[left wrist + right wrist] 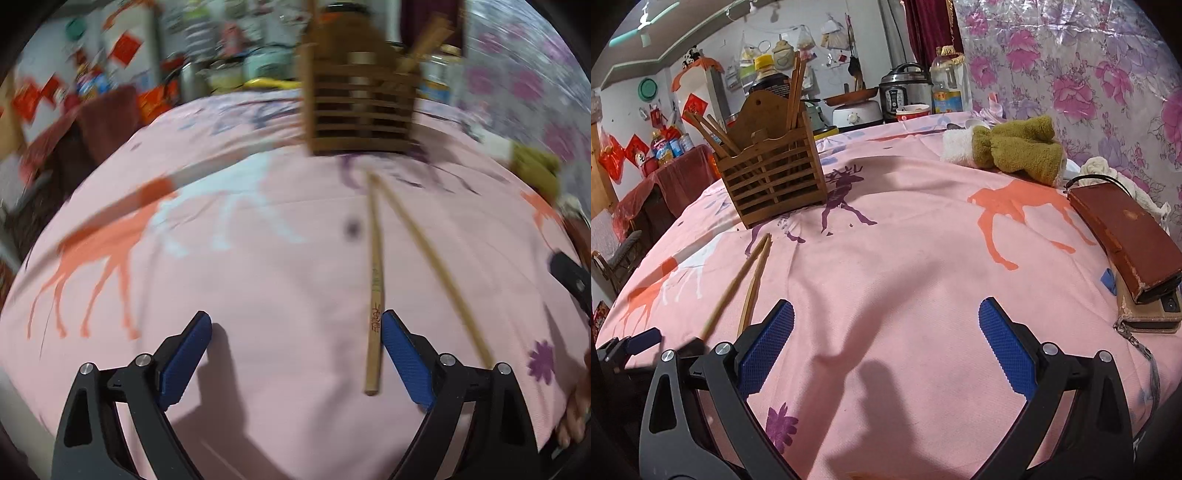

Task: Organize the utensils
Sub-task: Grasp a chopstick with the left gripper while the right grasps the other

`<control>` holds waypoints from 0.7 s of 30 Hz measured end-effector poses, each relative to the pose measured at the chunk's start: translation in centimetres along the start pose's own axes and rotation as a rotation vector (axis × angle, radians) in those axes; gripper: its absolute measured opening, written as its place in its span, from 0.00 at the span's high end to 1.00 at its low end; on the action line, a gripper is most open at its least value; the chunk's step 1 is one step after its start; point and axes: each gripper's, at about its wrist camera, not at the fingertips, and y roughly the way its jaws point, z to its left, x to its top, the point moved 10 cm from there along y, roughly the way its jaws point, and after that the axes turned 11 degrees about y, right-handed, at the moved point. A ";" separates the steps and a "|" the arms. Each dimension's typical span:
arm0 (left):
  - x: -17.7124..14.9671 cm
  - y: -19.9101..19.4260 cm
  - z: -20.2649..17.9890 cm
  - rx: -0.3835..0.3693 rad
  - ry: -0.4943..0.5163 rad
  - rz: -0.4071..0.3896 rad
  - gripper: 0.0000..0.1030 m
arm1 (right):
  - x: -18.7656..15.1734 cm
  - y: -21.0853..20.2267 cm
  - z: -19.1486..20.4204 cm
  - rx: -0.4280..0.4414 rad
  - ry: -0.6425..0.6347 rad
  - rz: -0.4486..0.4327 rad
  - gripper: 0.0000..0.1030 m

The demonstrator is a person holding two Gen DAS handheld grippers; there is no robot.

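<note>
**Cluttered Kitchen Corner Behind a Pink Deer-Print Table**

Covered in a pink cloth (923, 295) printed with orange, purple and white deer. Backed on the right by a glossy wall covering (1071, 74) of pink and purple roses. Hung beside it with a dark red curtain (927, 29). Crowded farther back with a counter holding a pressure cooker (905, 88), a frying pan (851, 98) and an oil bottle (947, 86). Painted white on the left wall (624, 110), dotted with red paper decorations (694, 105) and a green plate (648, 88). Draped in red over a side table (665, 181) stacked with bottles. Strung with plastic bags (805, 38) overhead. Sharp only in the right wrist view; blurred in the left.
</note>
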 end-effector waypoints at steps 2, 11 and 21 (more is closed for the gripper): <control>-0.4 -0.2 1.9 0.017 -0.037 0.000 0.12 | 0.0 0.0 0.0 0.001 0.001 -0.001 0.06; 0.0 -0.9 -0.8 -0.033 0.047 -0.060 0.40 | -0.1 0.2 0.1 0.005 0.002 0.012 0.06; -0.4 -1.0 2.1 -0.037 -0.059 -0.063 0.92 | -0.2 0.4 0.1 0.010 0.004 0.020 0.06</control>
